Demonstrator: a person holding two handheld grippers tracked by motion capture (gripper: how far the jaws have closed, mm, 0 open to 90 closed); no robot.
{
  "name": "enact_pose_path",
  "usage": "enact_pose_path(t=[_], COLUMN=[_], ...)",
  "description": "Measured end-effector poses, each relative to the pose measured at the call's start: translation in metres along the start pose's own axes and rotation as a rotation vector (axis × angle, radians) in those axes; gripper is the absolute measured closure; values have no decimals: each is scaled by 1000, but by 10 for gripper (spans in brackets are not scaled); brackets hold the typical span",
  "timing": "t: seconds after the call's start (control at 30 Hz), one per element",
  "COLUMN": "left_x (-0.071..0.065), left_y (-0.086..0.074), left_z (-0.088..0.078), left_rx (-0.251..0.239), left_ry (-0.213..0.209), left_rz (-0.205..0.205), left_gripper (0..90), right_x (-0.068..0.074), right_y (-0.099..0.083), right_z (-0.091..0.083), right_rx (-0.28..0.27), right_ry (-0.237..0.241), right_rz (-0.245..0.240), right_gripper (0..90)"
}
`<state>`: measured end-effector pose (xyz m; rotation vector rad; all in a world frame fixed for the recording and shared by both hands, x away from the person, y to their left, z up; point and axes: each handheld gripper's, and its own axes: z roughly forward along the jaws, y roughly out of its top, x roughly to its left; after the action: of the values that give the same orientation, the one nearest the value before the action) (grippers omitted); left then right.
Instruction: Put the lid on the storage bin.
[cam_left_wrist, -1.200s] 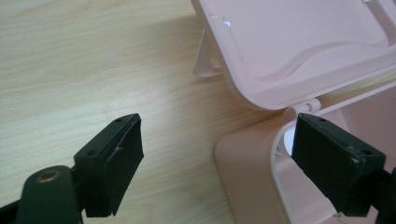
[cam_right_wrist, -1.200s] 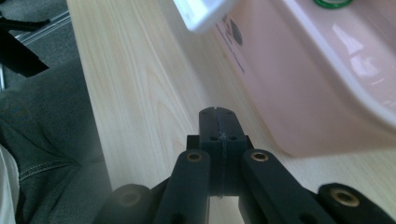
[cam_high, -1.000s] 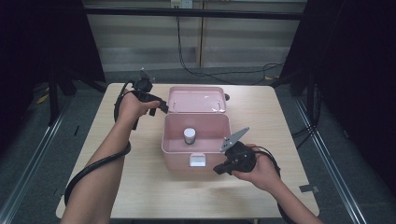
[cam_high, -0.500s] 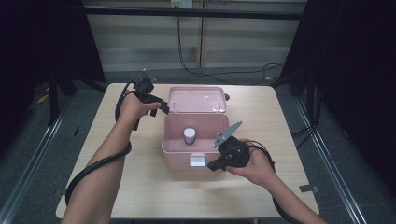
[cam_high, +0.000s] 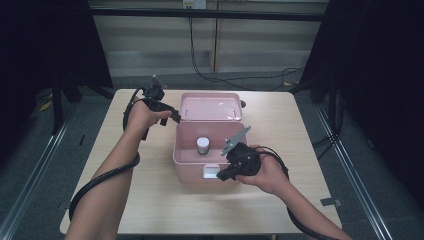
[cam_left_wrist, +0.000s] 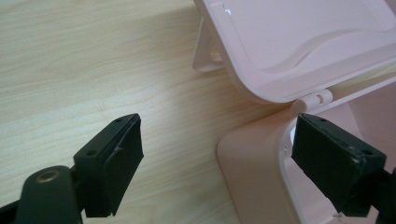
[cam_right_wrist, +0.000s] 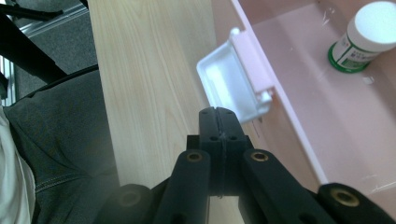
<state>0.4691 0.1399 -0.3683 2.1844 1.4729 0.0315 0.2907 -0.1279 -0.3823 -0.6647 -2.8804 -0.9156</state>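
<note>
Left gripper (cam_high: 176, 116) jaws apart, straddling pink box (cam_high: 187, 157) rear corner at 10 o'clock on surface (cam_high: 150, 210) | lid (cam_high: 210, 106) open, 12 o'clock | right gripper (cam_high: 220, 176) pressed together, empty, beside white latch (cam_right_wrist: 231, 86) at 6 o'clock | bottle (cam_high: 202, 145) inside | advice: steady box, swing lid down squarely.

Can't read the label on the bottle (cam_right_wrist: 363, 38) in the right gripper view, print too small; its cap runs off the top edge. In the left gripper view the lid (cam_left_wrist: 299, 42) and box (cam_left_wrist: 252, 163) are cut by the frame, interior hidden from me. High view: my elbows drop off the bottom; bottle details too tiny.
</note>
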Motion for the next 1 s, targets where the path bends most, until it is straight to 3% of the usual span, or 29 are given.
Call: enact_pose_path(t=[0.27,1.0], left_x=[2,5], left_y=[0,15], left_z=[2,8], left_rx=[11,-6], left_ry=[1,-16], left_rz=[0,-5], left_gripper=[158,161], right_x=[0,-4], right_y=[12,20], right_z=[5,10], right_rx=[41,51], right_ry=[-11,-7], right_rz=[-23,-50], right_gripper=[900,900])
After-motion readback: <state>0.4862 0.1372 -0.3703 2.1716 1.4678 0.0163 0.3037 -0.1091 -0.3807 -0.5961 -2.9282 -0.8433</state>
